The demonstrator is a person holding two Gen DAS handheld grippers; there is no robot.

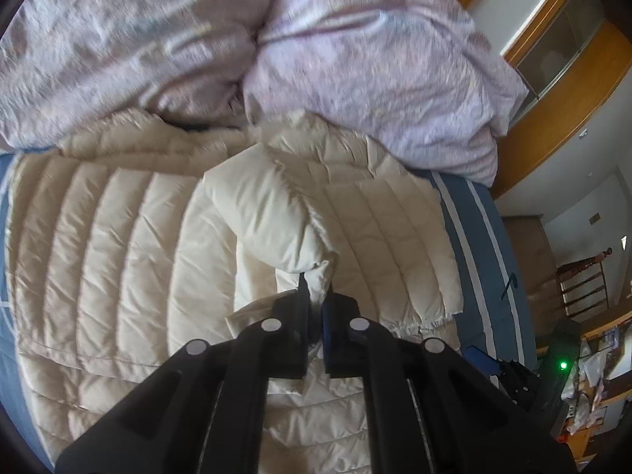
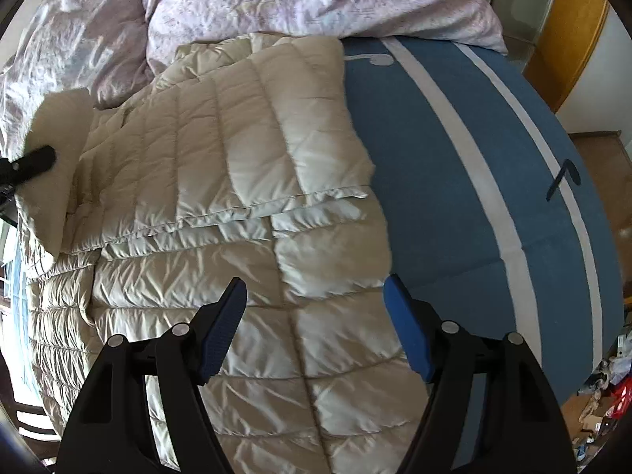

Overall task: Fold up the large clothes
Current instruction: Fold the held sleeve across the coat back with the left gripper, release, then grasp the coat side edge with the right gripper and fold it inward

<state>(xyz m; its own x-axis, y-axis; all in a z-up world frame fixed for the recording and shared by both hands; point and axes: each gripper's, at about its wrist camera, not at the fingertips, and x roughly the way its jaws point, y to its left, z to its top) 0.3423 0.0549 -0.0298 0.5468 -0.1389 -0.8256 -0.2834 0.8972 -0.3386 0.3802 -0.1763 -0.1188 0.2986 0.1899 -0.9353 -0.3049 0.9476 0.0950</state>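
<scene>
A cream quilted down jacket (image 1: 118,245) lies spread on the blue bed; it also shows in the right wrist view (image 2: 221,181). My left gripper (image 1: 316,296) is shut on a puffy fold of the jacket, likely a sleeve or hood (image 1: 272,217), and holds it raised over the jacket body. In the right wrist view that lifted part (image 2: 55,166) shows at the far left with the left gripper's black finger on it. My right gripper (image 2: 314,304) is open and empty, hovering over the jacket's lower right part near its edge.
A rumpled lilac duvet (image 1: 355,59) is piled at the far side of the bed, touching the jacket's top. The blue sheet with white stripes (image 2: 474,158) lies bare to the right. Wooden furniture (image 1: 553,126) and floor clutter (image 2: 608,391) are beyond the bed's right edge.
</scene>
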